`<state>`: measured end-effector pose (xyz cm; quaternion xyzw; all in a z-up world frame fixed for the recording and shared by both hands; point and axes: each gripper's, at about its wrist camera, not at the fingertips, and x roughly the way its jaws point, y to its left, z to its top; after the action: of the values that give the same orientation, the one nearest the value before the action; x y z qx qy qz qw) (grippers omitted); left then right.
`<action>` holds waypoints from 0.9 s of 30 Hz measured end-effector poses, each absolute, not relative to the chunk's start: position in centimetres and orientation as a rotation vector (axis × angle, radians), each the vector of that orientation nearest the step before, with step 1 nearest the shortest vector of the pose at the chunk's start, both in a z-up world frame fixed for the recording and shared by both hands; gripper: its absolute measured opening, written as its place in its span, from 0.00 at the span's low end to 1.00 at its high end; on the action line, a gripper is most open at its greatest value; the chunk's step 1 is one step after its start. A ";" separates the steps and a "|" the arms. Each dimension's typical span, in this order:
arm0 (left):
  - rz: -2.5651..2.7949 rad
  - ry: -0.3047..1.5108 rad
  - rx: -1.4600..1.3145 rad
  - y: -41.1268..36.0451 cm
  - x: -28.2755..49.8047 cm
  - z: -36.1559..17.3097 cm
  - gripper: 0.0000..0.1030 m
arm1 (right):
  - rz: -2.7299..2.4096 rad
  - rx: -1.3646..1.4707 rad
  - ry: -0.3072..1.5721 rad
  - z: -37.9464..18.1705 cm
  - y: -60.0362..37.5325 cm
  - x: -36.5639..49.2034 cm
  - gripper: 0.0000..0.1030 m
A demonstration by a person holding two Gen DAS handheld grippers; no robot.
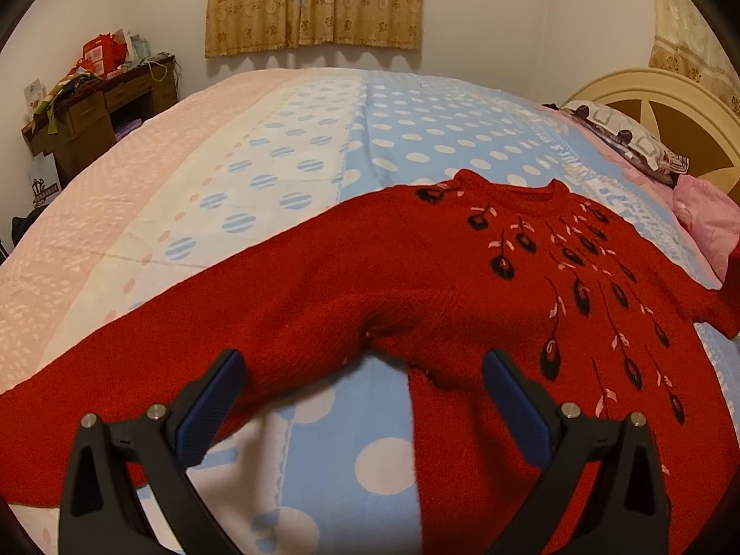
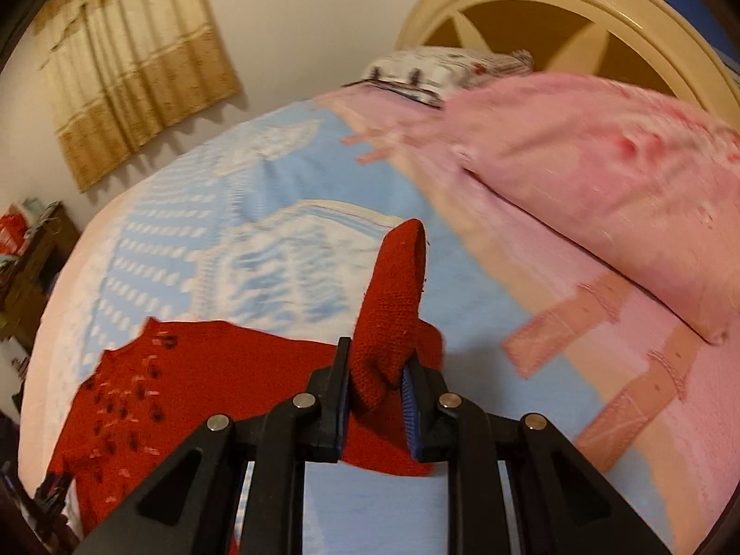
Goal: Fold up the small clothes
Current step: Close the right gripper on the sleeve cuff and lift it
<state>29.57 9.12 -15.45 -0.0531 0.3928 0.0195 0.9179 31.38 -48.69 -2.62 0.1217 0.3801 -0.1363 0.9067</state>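
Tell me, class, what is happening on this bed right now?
A person with a gripper in each hand is starting to fold a red sweater spread face up on the bed. The right gripper is shut on one sleeve, lifting its cuff off the blanket. The left gripper is open and hangs above the other sleeve, near the armpit, gripping nothing. No fold is made yet.

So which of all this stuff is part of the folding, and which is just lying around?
Part of the job: red sweater; right gripper, pinching its sleeve; left gripper, open.

Just lying about: pink pillow, patterned pillow, cluttered desk, curtains.
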 end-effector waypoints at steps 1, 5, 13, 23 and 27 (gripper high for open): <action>0.040 0.808 -0.112 9.2 29.5 -15.5 1.00 | -0.263 0.245 0.781 -2.3 -47.7 31.7 0.18; 0.034 0.807 -0.140 9.7 29.4 -15.7 1.00 | -0.195 0.217 0.760 -0.8 -43.5 32.9 0.18; 0.014 0.796 -0.187 10.5 29.1 -15.9 1.00 | -0.073 0.172 0.726 1.6 -35.6 34.3 0.18; 0.002 0.794 -0.210 10.8 29.1 -16.3 1.00 | 0.071 0.145 0.734 0.9 -26.3 35.7 0.18; 0.002 0.789 -0.207 10.8 29.0 -16.4 1.00 | 0.137 0.109 0.758 -1.0 -21.8 35.9 0.19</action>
<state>28.97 10.78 -16.37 -0.1008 0.3835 0.0008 0.9180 35.87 -21.77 -0.99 0.0533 0.3696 0.0666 0.9253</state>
